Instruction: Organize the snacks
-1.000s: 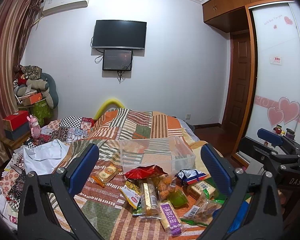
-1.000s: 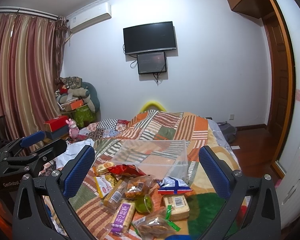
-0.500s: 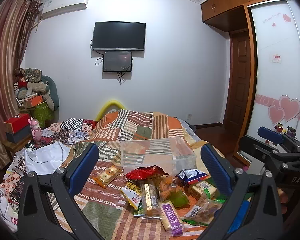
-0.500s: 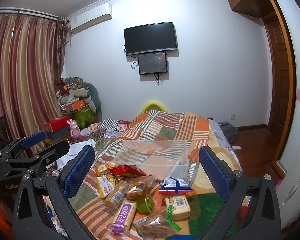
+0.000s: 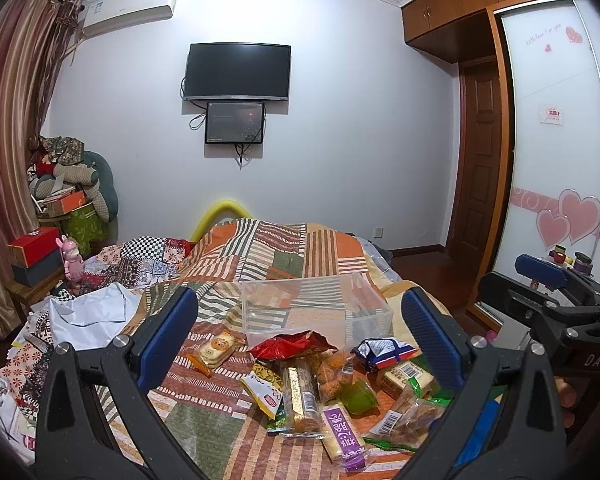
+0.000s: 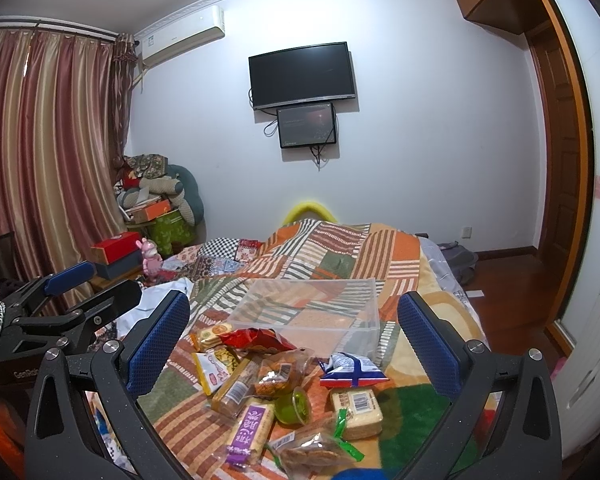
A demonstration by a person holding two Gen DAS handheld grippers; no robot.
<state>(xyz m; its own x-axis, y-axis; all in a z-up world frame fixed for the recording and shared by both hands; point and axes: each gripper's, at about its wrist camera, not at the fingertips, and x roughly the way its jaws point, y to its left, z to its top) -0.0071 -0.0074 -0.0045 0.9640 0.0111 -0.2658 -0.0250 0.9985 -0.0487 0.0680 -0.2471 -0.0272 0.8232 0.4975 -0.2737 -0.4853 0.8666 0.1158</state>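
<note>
Left wrist view first: my left gripper [image 5: 298, 334] hangs above the patchwork bedspread [image 5: 284, 248] with its blue-padded fingers [image 5: 168, 336] spread wide and nothing between them. Beyond my left finger lies a white cloth [image 5: 88, 316]. Just inside that finger sits a biscuit pack with an orange wrapper [image 5: 214, 350], apart from the main heap. Between my fingers and farther off stands the clear plastic bin [image 5: 316, 312], with no snack in it. Touching its near wall is a crumpled red bag [image 5: 292, 346]. Nearer to me a long gold-wrapped bar [image 5: 300, 396] lies beside a yellow-and-white packet [image 5: 262, 388], a green jelly cup [image 5: 358, 398] and a purple-labelled wafer pack [image 5: 342, 436]. Toward my right finger rests a blue, white and red packet [image 5: 382, 352]. Past that finger my right gripper [image 5: 556, 300] shows side on, and from here I cannot tell how it stands.

Right wrist view: my left gripper [image 6: 68, 300] shows off beyond my left finger. My right gripper [image 6: 294, 334] is released too, fingers [image 6: 426, 340] wide apart and holding nothing. Between them the purple pack [image 6: 250, 428] lies closest, the jelly cup [image 6: 296, 404] just right of it, then a barcoded cake pack [image 6: 356, 406] below the blue-and-red packet [image 6: 352, 370]. The bin [image 6: 312, 312] sits behind the heap.
</note>
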